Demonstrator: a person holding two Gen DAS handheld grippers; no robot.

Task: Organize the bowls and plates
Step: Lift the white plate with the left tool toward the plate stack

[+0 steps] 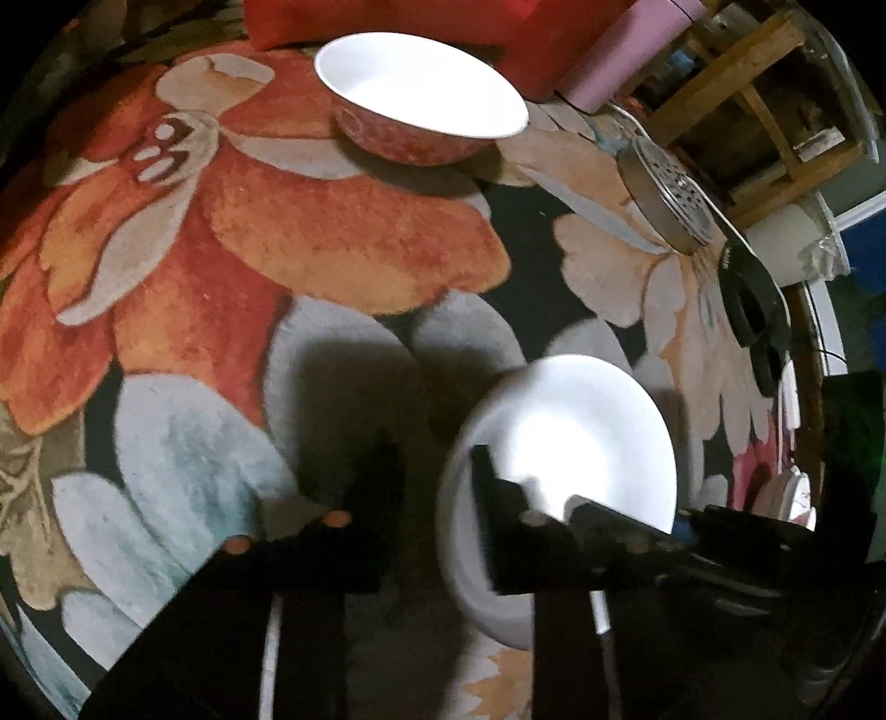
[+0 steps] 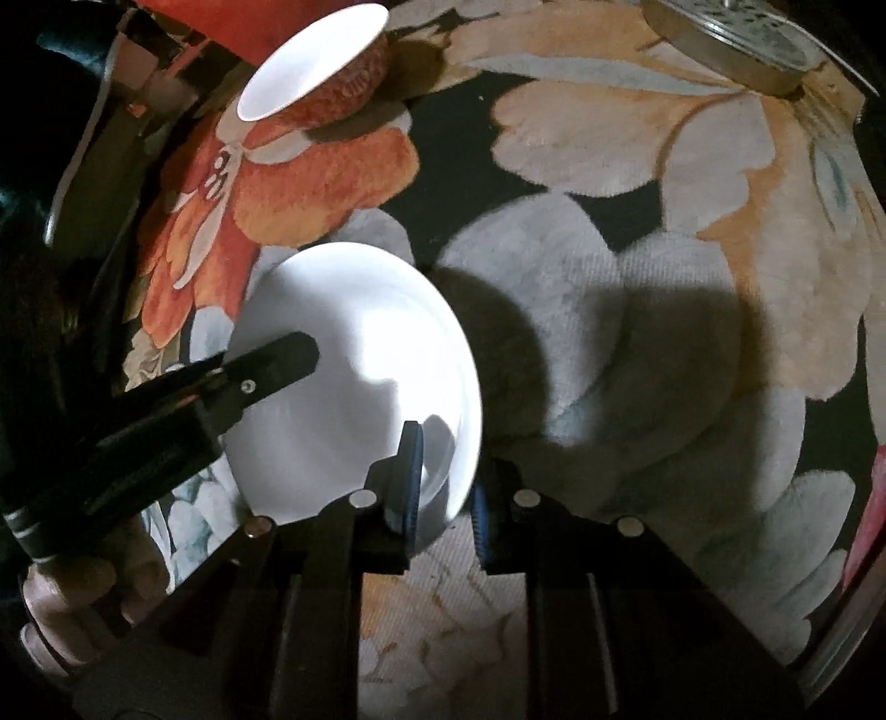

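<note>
White plate (image 1: 581, 432): it sits low over the floral rug (image 1: 277, 221), near the middle, and I have it gripped from two sides. I cannot tell whether its underside touches the rug.

Left gripper (image 1: 437, 465): clenched on the plate's rim. In the right wrist view one of its black fingers lies across the top of the plate, coming in from the left edge. A person's hand (image 2: 72, 609) wraps the handle behind it.

Right gripper (image 2: 446, 465): also clenched on the plate, at the edge opposite. The rim passes between its two blue-padded fingers (image 2: 412, 476), one above the white surface and one outside the rim.

Bowl (image 1: 421, 83): white inside and red-patterned outside, it stands upright on an orange flower of the rug, well apart from the plate and beyond it.

Round metal tin (image 1: 664, 194): it has a perforated lid and lies at the rug's far right border, apart from both dishes.

Red cushion (image 1: 387, 16): just behind the bowl.

Wooden shelf (image 1: 764, 99): beyond the tin, off the rug.
</note>
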